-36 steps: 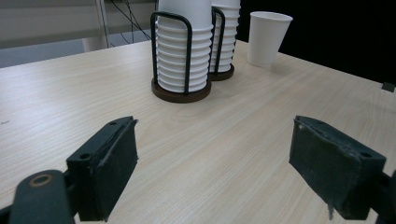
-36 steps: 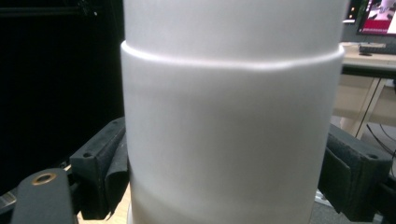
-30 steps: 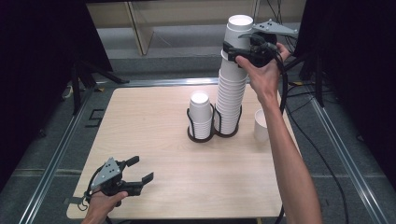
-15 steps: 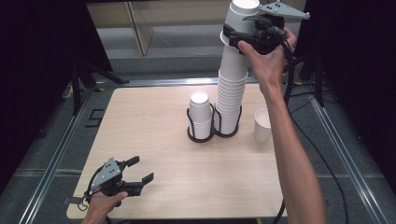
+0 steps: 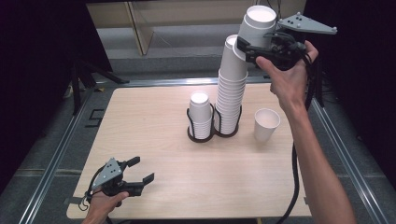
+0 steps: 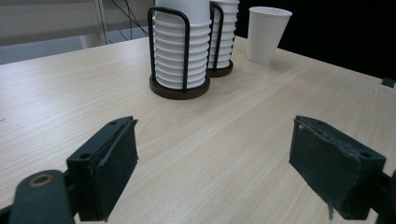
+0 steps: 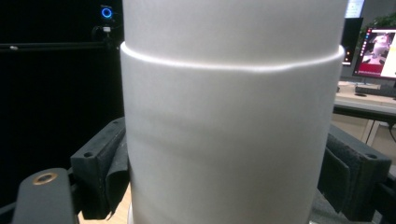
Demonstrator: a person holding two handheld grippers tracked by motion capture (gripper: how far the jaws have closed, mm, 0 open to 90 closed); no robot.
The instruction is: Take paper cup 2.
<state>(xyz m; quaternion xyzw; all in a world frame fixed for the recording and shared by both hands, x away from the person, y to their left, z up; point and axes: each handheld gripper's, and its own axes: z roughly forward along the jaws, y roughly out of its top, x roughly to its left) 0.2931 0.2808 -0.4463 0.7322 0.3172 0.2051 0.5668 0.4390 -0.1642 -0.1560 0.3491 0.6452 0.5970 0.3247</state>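
Upper right of frame, right gripper (image 5: 254,44) clamps top cups (image 5: 256,25), now lifted clear of tall stack (image 5: 229,93); left gripper (image 5: 140,171) wide, empty.

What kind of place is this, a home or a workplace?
Probably a lab or recording workspace: a wooden table edged by metal rails, dark curtains around it, and a computer monitor behind.

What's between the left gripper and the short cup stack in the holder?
Bare tabletop. In the left gripper view the open left gripper looks straight over plain wood to the short cup stack; the high view agrees.
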